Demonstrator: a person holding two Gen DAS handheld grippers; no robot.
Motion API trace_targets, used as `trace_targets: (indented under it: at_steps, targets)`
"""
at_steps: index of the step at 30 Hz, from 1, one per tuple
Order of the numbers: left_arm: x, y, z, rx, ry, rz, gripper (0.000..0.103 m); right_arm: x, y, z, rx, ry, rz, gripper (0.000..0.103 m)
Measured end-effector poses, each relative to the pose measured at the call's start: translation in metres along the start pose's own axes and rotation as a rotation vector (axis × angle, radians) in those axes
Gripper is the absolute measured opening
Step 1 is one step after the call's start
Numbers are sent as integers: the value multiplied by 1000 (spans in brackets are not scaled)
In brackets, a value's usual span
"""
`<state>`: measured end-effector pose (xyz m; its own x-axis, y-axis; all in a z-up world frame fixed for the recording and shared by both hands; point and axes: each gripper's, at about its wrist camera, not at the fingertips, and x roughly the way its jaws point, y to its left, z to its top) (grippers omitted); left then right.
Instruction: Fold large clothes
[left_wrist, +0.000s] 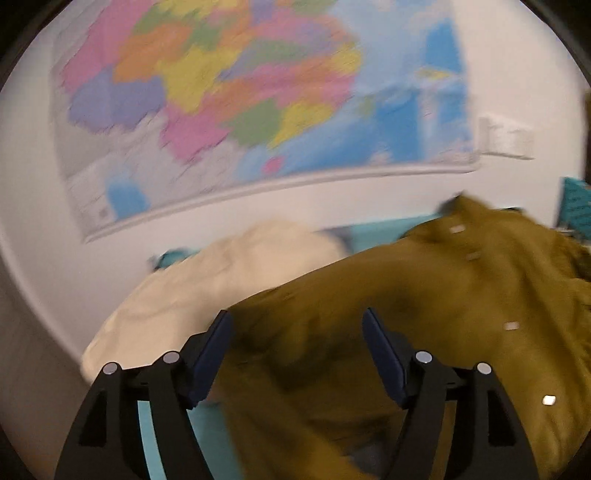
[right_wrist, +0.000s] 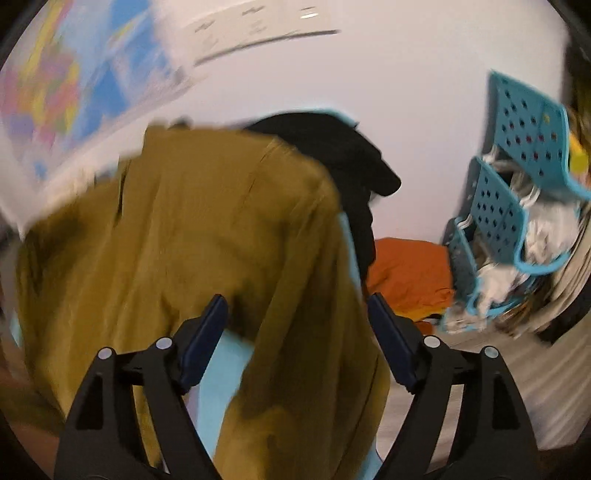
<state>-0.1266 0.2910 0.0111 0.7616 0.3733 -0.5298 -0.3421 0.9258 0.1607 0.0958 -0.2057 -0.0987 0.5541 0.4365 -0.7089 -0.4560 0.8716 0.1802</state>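
Note:
An olive-brown shirt (left_wrist: 424, 314) with small pale buttons lies spread over a light blue surface (left_wrist: 207, 435). My left gripper (left_wrist: 297, 317) hovers above its left part, jaws wide apart and nothing pressed between the pads. In the right wrist view the same olive-brown shirt (right_wrist: 192, 229) drapes across the light blue surface (right_wrist: 221, 376). Over its lower right edge stands my right gripper (right_wrist: 297, 306), open, its fingers clear of the cloth. Both views are motion-blurred.
A cream garment (left_wrist: 207, 288) lies left of the shirt. A black garment (right_wrist: 332, 147) and an orange one (right_wrist: 406, 273) sit beyond it. Teal perforated baskets (right_wrist: 509, 192) with white items stand at the right. A coloured map (left_wrist: 240, 92) hangs on the white wall.

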Motion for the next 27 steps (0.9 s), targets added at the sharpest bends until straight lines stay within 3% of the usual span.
trace_targets:
  at_steps: [2, 4, 5, 7, 12, 16, 18, 21, 27]
  targets:
    - [-2, -22, 2, 30, -18, -53, 75, 5, 20, -12, -86, 46, -59, 73]
    - [1, -49, 2, 65, -16, -108, 76, 13, 28, -20, -131, 88, -91, 46]
    - [5, -57, 0, 76, -7, -131, 76, 17, 29, -22, -143, 108, -115, 22]
    - [16, -76, -3, 106, 22, -172, 76, 12, 27, -18, -123, 113, -70, 11]
    - [16, -105, 0, 174, 23, -262, 76, -50, 30, 28, -59, -4, 94, 8]
    - [7, -112, 8, 186, -8, -325, 76, -101, 71, 75, -110, -111, 236, 8]
    - [4, -110, 14, 164, -14, -380, 76, -106, 99, 93, -148, -133, 313, 8]
    - [4, -110, 18, 139, -8, -447, 76, -93, 142, 111, -180, -133, 421, 9]
    - [11, -118, 6, 102, 51, -607, 83, -4, 219, 133, -172, -11, 570, 11]
